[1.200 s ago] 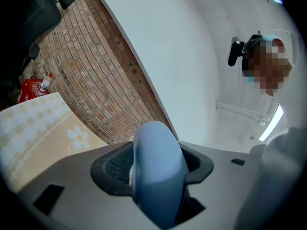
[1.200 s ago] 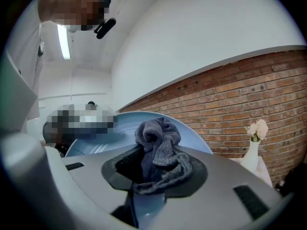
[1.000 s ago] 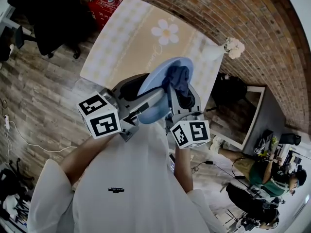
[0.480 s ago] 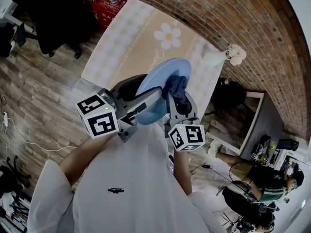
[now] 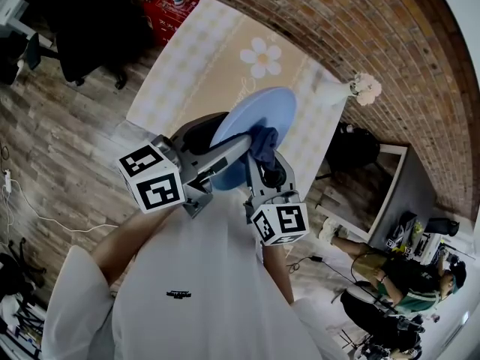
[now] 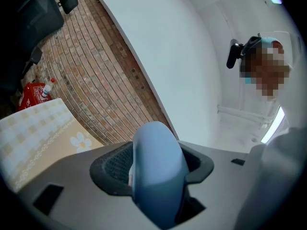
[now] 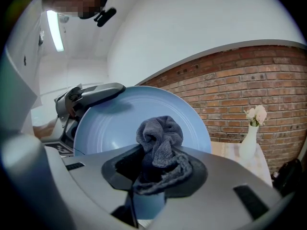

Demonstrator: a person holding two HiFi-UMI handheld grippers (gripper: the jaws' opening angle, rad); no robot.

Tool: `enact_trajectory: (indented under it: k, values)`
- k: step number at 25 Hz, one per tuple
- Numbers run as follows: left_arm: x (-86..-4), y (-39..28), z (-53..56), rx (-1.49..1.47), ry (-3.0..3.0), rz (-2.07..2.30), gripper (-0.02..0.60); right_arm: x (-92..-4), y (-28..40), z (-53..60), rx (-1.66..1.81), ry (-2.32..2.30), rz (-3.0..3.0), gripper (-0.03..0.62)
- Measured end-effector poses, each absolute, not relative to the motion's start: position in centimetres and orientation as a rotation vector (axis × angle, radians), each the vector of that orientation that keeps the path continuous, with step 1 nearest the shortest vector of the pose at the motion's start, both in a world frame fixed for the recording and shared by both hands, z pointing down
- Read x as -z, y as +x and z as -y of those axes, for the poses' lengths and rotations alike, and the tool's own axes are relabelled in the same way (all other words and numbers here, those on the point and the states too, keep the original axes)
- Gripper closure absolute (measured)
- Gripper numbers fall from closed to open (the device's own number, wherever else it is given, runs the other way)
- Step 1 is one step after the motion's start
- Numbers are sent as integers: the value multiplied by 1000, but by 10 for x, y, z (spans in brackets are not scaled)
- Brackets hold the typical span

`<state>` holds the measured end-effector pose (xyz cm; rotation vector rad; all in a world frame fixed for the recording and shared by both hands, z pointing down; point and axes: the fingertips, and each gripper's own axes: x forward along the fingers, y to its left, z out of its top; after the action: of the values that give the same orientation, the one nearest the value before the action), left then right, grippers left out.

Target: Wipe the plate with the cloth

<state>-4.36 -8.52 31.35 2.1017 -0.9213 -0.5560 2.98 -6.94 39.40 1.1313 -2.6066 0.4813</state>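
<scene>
Head view: mid-wipe, I judge. My left claw (image 6: 154, 166) clamps the plate (image 7: 115, 123) rim, tilted above the bench (image 5: 195, 58). My right claw (image 7: 154, 170) pinches the cloth (image 7: 159, 135) at its face. Next: sweep across.

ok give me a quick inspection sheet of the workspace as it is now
surface: table under a checked, flower-print cover.
job's things: blue plate held on edge above the table; grey cloth bunched at its face.
clutter: white vase of flowers at the table's far corner.
grippers: left gripper shut on the plate's rim; right gripper shut on the cloth.
cables: white cable on the wooden floor, left.
surroundings: brick wall, black chair, red box, a person at lower right.
</scene>
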Motion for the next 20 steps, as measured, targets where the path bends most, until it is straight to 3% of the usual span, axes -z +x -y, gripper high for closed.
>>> enact_trajectory:
  k: [8,20]
  values:
    - [-325,-53,101,529,2122,882,336,-381,-3,79,-493,1091,2711,442]
    - [-330,-29,85,470,2124,796,336,-347,9,98,-346,1075,2826,441]
